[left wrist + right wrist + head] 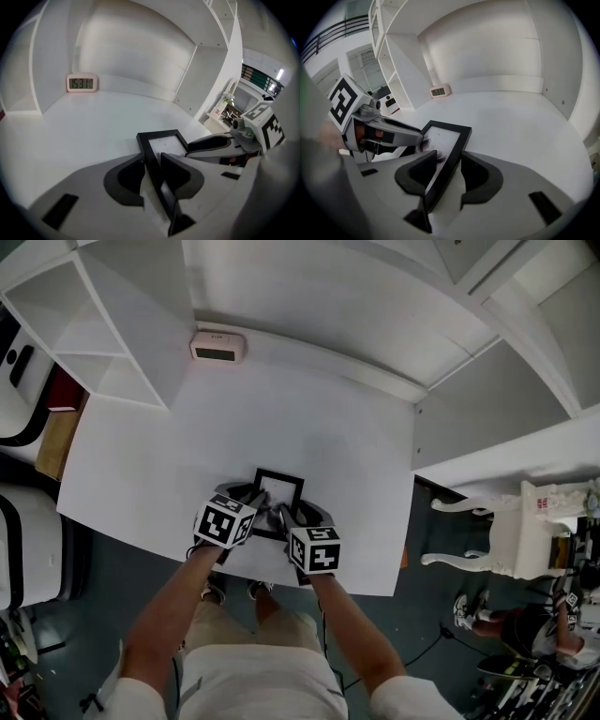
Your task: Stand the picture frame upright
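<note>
Lying near the front edge of the white table [309, 418], the picture frame [278, 486] is sitting directly between the two tongs, with its far short side pointing toward the back wall. The left gripper [255, 505] is reaching in from the person's left and the right gripper [298, 517] from the right, so the pair are flanking the near half of the frame and hiding its near end in the head view.

In the left gripper view, the left gripper [152, 161] is holding its jaws narrowly apart, with both dark pads pressing on the frame's black left rail [161, 140]. In the right gripper view, the right gripper [449, 161] is standing a little wider, with its pads closing against the right rail [446, 140], the inner pad overlapping the pale glass.

Whether the near end is coming off the table is not showing clearly.

A small digital clock [217, 345] is standing against the back wall, well apart from the frame.
</note>
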`<state>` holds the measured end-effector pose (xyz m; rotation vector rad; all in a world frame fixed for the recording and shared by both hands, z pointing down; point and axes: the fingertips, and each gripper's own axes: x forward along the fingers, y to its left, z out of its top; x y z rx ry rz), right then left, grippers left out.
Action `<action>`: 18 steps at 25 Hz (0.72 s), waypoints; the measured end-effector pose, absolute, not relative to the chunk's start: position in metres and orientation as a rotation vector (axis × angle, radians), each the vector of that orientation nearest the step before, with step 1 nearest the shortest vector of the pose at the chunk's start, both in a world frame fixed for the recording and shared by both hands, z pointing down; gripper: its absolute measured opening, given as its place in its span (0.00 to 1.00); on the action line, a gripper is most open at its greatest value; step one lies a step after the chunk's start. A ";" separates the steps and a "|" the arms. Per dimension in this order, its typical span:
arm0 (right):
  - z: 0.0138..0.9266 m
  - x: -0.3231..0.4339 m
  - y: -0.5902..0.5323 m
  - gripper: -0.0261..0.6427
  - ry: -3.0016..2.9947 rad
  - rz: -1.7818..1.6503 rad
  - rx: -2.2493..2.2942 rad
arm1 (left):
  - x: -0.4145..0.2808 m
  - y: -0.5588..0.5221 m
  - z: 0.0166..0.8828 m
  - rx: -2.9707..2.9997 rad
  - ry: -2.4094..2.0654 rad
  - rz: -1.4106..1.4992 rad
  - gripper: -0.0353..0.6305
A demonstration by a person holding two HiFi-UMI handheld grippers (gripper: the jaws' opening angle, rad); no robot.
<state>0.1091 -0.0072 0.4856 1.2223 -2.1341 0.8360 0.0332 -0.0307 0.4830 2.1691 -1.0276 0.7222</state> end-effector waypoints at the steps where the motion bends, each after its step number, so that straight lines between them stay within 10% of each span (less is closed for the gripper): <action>1: 0.482 0.111 -0.015 0.29 -2.147 0.805 1.236 | 0.035 -0.039 0.480 2.190 -1.039 0.707 0.23; 18: 0.437 0.129 -0.168 0.21 -2.342 0.436 1.503 | 0.055 -0.200 0.419 2.580 -1.293 0.463 0.22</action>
